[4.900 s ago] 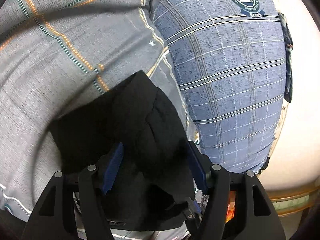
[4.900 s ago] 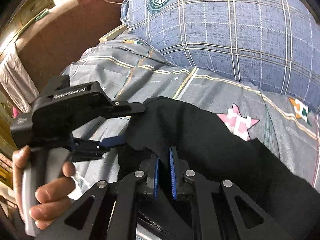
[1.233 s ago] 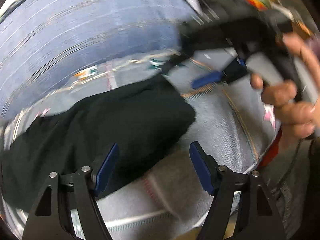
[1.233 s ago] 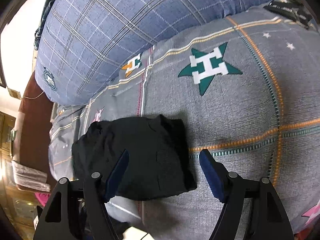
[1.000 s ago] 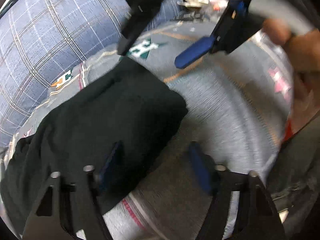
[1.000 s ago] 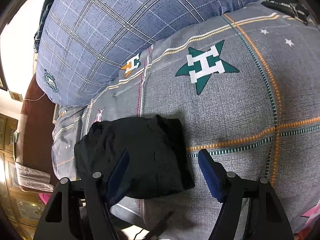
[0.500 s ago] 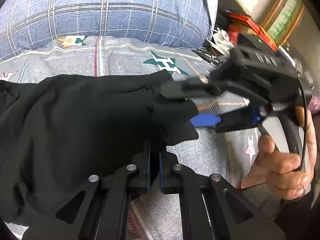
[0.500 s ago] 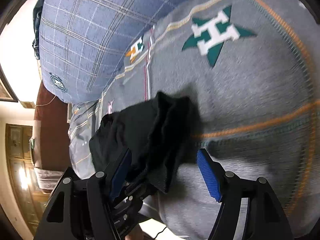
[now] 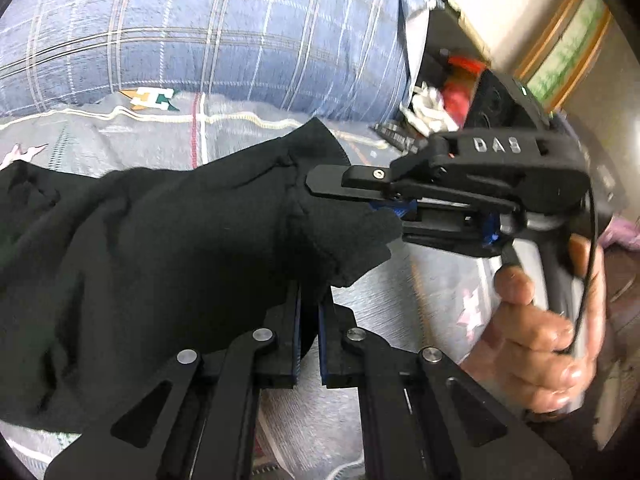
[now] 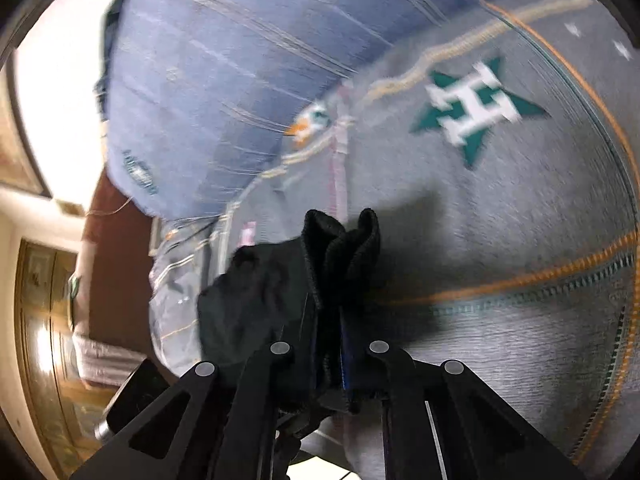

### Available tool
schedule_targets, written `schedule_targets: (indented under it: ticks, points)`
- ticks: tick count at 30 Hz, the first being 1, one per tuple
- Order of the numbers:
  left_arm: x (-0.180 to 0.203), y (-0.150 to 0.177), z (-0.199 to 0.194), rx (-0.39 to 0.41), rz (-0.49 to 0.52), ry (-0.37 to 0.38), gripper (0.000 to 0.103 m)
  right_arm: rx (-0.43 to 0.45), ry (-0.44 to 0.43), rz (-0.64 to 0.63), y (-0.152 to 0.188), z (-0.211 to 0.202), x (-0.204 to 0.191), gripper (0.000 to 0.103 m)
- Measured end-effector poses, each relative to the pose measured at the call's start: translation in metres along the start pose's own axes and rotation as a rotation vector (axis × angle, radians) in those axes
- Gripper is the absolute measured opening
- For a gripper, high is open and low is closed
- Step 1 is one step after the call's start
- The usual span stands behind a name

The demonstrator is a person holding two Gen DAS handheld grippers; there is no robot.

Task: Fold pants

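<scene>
Bedding fills both views: a grey bedspread (image 10: 520, 208) printed with a green star, backed by a blue plaid pillow (image 9: 200, 28), serves as the work surface. On it lie the black pants (image 9: 152, 256), bunched and partly lifted at 1 end. The left gripper (image 9: 308, 320) has its 2 fingers drawn narrow, pinching a black edge of the cloth. The right gripper (image 10: 332, 344), seen from the side in the left view with a hand (image 9: 548, 328) on its handle, is likewise clamped on a gathered, ribbed edge that stands up between its pads. By judgement, the step in hand is taking hold of 1 end of the garment at 2 points, ahead of a fold; the next move calls for raising both corners together, keeping the edge taut between them, and carrying it across the remaining cloth without letting the layers slip. Compared with 1 second ago, both pairs of fingers, then spread wide over the flat-lying pants, have closed, and the gripped end has risen off the bedspread.
</scene>
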State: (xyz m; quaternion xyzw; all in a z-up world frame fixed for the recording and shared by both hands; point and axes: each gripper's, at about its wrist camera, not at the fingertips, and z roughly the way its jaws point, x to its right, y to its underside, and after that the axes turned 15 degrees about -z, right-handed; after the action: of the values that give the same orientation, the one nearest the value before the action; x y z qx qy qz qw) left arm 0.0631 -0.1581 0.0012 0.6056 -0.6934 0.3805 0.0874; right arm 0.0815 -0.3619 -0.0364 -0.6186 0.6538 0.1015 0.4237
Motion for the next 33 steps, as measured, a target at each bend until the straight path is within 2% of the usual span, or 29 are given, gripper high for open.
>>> schedule_targets:
  ticks: [6,18,26,30,33]
  points:
    - [-0.018,-0.007,-0.034,0.053,-0.07,0.047,0.005,0.043,-0.086,-0.099,-0.002,0.003,-0.043,0.008]
    - [-0.077,-0.007,-0.064,0.096,-0.2,0.022,0.005,-0.064,-0.122,-0.155,-0.004,0.073,-0.099,0.008]
    - [-0.134,-0.001,-0.06,0.042,-0.33,0.03,0.005,-0.176,-0.054,-0.182,0.005,0.133,-0.121,0.008]
    - [-0.142,0.004,-0.058,0.009,-0.351,0.015,0.006,-0.22,-0.013,-0.215,0.011,0.154,-0.128,0.008]
    - [-0.138,0.006,-0.064,0.011,-0.324,-0.007,0.011,-0.228,-0.005,-0.25,0.012,0.162,-0.137,0.01]
